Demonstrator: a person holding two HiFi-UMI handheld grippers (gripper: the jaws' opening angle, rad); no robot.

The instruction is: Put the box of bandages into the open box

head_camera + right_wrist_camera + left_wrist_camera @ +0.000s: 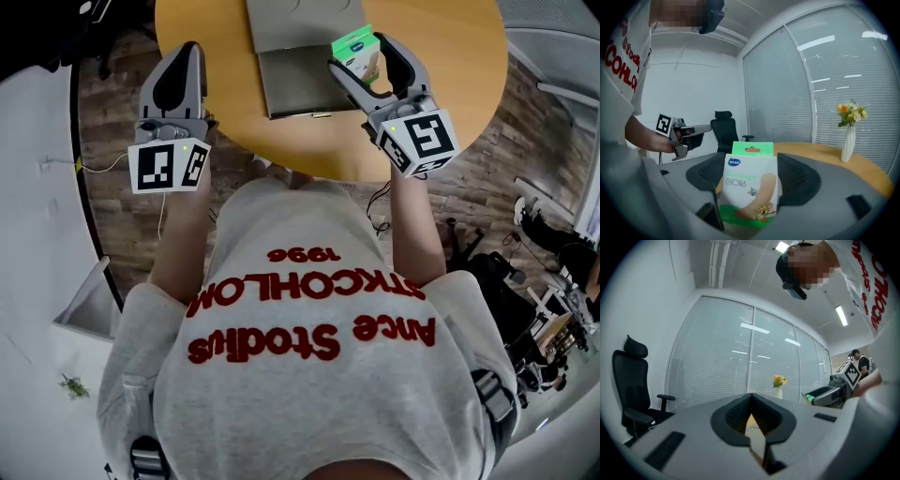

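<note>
The box of bandages (360, 51) is white and green with a cartoon plaster printed on it. My right gripper (364, 56) is shut on the box and holds it upright over the table's right part. In the right gripper view the box (750, 185) fills the space between the jaws. The open box (292, 86) is flat grey cardboard with its lid folded back, and it lies just left of the held box. My left gripper (182, 58) hovers at the table's left edge, shut with nothing in it; its jaws meet in the left gripper view (751, 420).
The round wooden table (450, 84) carries a white vase of flowers (850, 136). A black office chair (633, 394) stands beyond the table, in front of glass walls with blinds. Bags and gear (539, 309) lie on the floor at the right.
</note>
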